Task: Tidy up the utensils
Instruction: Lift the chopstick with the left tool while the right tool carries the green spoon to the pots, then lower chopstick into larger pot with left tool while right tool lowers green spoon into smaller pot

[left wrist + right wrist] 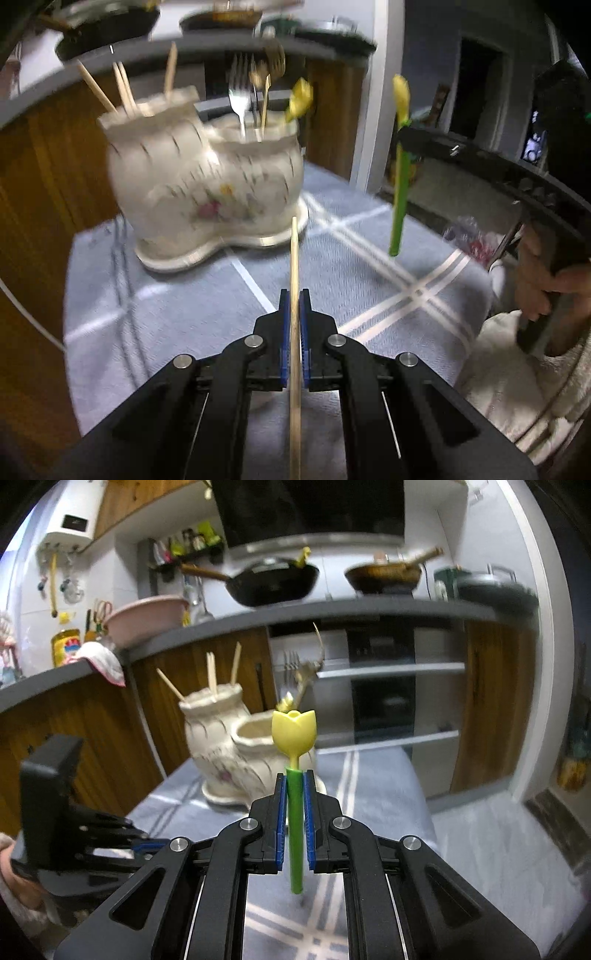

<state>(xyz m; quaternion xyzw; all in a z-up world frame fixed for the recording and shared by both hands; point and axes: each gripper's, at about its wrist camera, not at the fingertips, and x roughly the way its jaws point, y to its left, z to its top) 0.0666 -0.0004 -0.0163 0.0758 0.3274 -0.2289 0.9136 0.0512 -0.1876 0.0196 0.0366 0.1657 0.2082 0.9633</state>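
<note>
My left gripper (pixel 294 295) is shut on a wooden chopstick (pixel 294 266) that runs forward between the blue pads, above the table. Ahead stands a cream two-pot ceramic holder (pixel 195 192): its taller left pot holds several chopsticks (pixel 123 90), its lower right pot holds forks (pixel 238 96) and a yellow tulip-topped utensil (pixel 300 99). My right gripper (pixel 294 775) is shut on the green stem of a yellow tulip-topped utensil (pixel 294 731), held upright; the left wrist view shows the utensil (pixel 399 177) at right. The holder (pixel 236 746) lies beyond it.
A blue-grey checked cloth (pixel 351 258) covers the table. Behind runs a grey counter (pixel 332 609) with a black wok (pixel 273 581), a brown pan (pixel 384 576) and a pink basin (pixel 144 618). A hand (pixel 543 284) grips the right tool's handle.
</note>
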